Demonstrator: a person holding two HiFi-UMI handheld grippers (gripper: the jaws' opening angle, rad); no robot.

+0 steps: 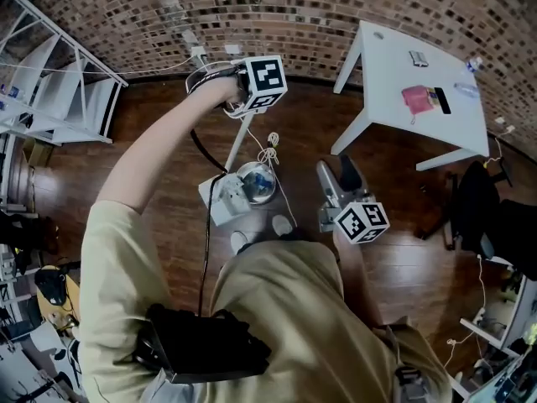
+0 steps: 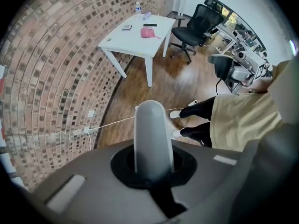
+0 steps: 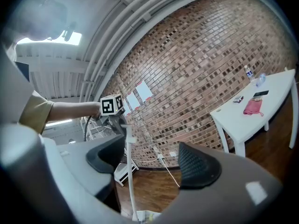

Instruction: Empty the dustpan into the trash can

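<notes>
My left gripper (image 1: 243, 107) is shut on the top of the dustpan's long white handle (image 1: 237, 141), which runs down to the white dustpan (image 1: 220, 200) on the wooden floor. In the left gripper view the jaws (image 2: 152, 169) clamp the grey-white handle (image 2: 152, 134). A shiny round trash can (image 1: 257, 183) stands right beside the dustpan. My right gripper (image 1: 336, 172) hangs to the right of the can, open and empty. In the right gripper view, its gripper (image 3: 152, 161) has a clear gap between the pads. Beyond them stand the handle (image 3: 130, 171) and the dustpan's edge with paper (image 3: 147, 215).
A white table (image 1: 394, 99) carrying a pink cloth stands at the back right, with a black office chair (image 1: 478, 208) beside it. A white rack (image 1: 59, 99) is at the left. A white cable (image 1: 270, 151) lies on the floor near the brick wall (image 1: 277, 15). The person's shoes (image 1: 281, 225) are close to the dustpan.
</notes>
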